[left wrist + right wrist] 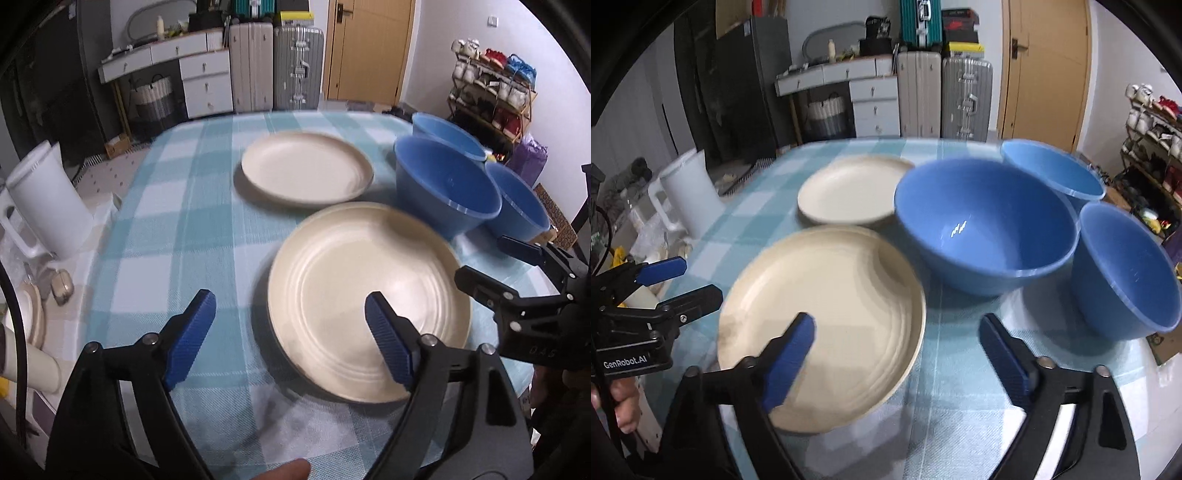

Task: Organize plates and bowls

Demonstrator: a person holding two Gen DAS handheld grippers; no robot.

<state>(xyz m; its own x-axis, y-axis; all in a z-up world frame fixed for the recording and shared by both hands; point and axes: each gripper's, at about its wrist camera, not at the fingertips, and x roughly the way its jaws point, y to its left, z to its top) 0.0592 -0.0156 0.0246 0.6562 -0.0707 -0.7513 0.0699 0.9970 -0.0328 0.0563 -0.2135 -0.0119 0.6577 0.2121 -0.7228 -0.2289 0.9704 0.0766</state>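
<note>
"GenRobot.AI" was read on the left hand-held gripper (681, 282) at the frame's left edge. Both it and the right hand-held gripper (897, 354) were spread wide, nothing held. The near plate (827, 295) lay on the desk (166, 236) beside three blue bowls (986, 225).

White lettering "GenRobot.AI" was legible on the black body of the left gripper (683, 282), seen in the right wrist view. Faint embossed characters on the right gripper (491, 258) body, possibly "DAS", were too dim to confirm
</note>
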